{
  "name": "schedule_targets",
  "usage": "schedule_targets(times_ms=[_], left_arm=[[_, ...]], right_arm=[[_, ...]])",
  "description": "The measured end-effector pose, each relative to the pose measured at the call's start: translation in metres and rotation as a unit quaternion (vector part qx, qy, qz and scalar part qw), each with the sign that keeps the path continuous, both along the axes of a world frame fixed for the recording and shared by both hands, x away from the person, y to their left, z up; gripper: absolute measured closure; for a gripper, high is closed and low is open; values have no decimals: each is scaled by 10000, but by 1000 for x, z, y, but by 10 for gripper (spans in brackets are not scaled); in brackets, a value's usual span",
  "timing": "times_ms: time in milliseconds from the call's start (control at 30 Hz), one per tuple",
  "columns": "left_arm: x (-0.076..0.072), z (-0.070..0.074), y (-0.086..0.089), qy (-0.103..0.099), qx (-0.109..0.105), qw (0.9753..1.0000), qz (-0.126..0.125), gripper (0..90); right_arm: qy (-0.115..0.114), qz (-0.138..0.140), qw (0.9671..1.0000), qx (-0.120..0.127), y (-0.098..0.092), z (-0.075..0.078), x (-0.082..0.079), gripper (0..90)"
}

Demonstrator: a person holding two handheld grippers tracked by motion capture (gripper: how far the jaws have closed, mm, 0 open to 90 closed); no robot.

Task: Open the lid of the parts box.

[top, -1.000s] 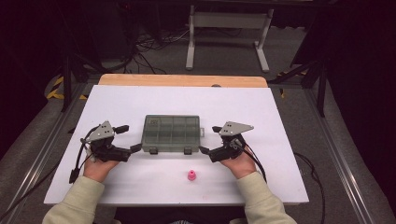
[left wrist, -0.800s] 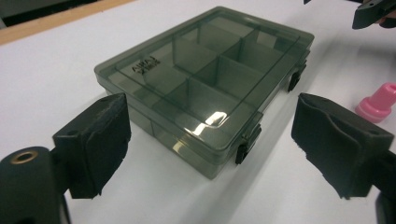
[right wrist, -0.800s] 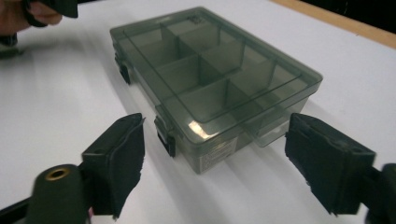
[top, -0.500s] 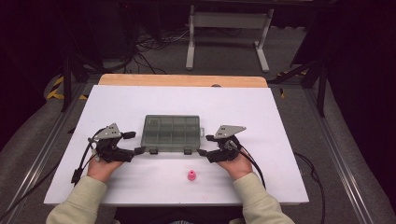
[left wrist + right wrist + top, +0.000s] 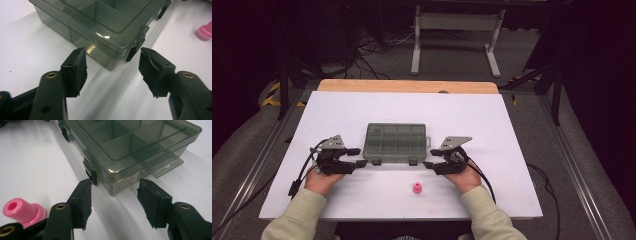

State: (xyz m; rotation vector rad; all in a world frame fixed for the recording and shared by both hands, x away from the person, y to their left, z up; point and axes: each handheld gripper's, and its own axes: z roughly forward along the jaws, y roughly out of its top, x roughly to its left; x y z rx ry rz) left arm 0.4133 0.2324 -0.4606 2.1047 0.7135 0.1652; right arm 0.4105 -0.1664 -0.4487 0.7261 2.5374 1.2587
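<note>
The box point(image 5: 396, 143) sits shut between the two grippers, both latches point(image 5: 93, 175) down, so opening it looks not yet begun. The left gripper point(image 5: 113, 71) and right gripper point(image 5: 113, 200), jaws spread and empty, each face a near corner; a pink plug point(image 5: 416, 188) lies nearer the person

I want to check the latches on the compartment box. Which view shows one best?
The right gripper view: a black latch sits close and sharp on the box. The left gripper view shows the other side-on; in the high view both are tiny.

Bright tabletop, dark surroundings, soft shadows.
</note>
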Motion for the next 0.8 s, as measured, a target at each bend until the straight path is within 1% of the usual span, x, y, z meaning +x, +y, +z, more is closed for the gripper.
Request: schedule_targets(times_ms=[67,100,133,200,233,300,400,500,633,800], left_arm=[[-1,1,0,-39,14,10000,-18,445],[-1,1,0,-91,44,9999,-2,457],[-1,2,0,-144,59,9999,-4,489],[-2,2,0,-166,83,9998,-9,528],[-2,2,-1,-204,147,9997,-41,534],[-2,2,-1,-214,205,9995,-49,545],[-3,2,-2,-245,213,9995,-47,576],[-3,2,-2,-258,226,9994,-80,607],[-4,2,-3,-244,253,9993,-91,635],[-4,2,-3,-273,305,9991,-81,663]], right_arm=[[-3,10,10000,3,0,-1,0,490],[-15,19,10000,5,0,-1,0,505],[-36,26,10000,9,0,0,0,523],[-63,13,10000,8,1,0,0,555],[-66,-12,10000,7,1,0,0,562],[-51,-21,10000,26,1,-1,1,583],[-46,0,10000,13,1,-1,1,627],[-69,-1,10000,-59,3,-2,1,652],[-69,-4,9999,-107,5,-3,0,676],[-103,-3,9999,-112,5,-3,0,695]])
